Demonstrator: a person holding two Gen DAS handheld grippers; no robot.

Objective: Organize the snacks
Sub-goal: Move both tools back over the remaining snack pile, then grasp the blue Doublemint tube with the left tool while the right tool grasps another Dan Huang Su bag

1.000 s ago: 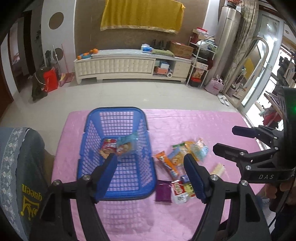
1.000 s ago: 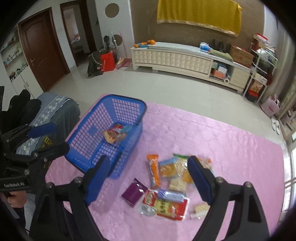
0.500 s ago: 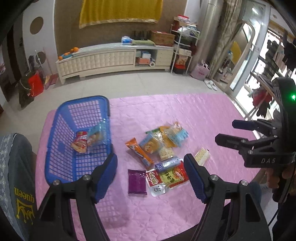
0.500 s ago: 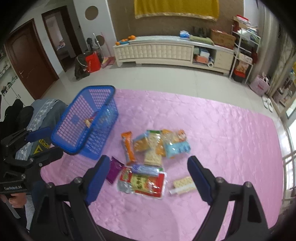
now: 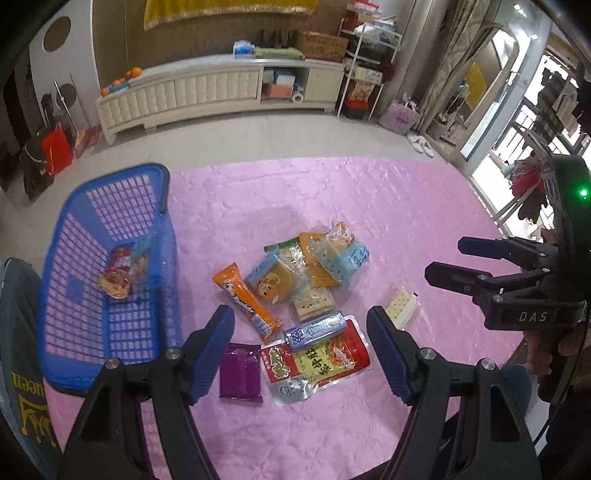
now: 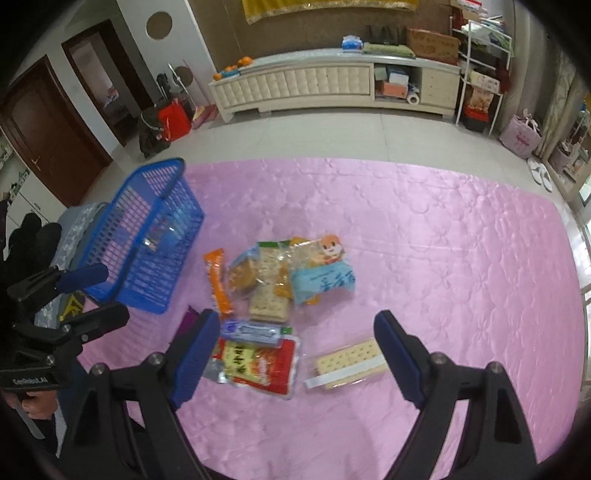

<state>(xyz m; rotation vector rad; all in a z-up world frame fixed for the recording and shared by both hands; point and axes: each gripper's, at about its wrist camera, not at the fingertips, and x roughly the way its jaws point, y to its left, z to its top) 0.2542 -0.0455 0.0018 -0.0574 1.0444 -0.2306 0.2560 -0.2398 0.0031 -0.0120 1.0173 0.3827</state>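
Both views now centre on the snack pile rather than the blue basket, left of the pile. The left gripper and right gripper gape wide, empty. One basket holds two packets.

Living room, tiled floor, daylight from the right.
Long cream cabinet stood against a brown wall, oranges and a cardboard box on top, yellow cloth hung above. White wire rack sat right of it, dark door far left, red bag on the grey floor. Pink quilted cover filled the foreground; glass doors were bright.
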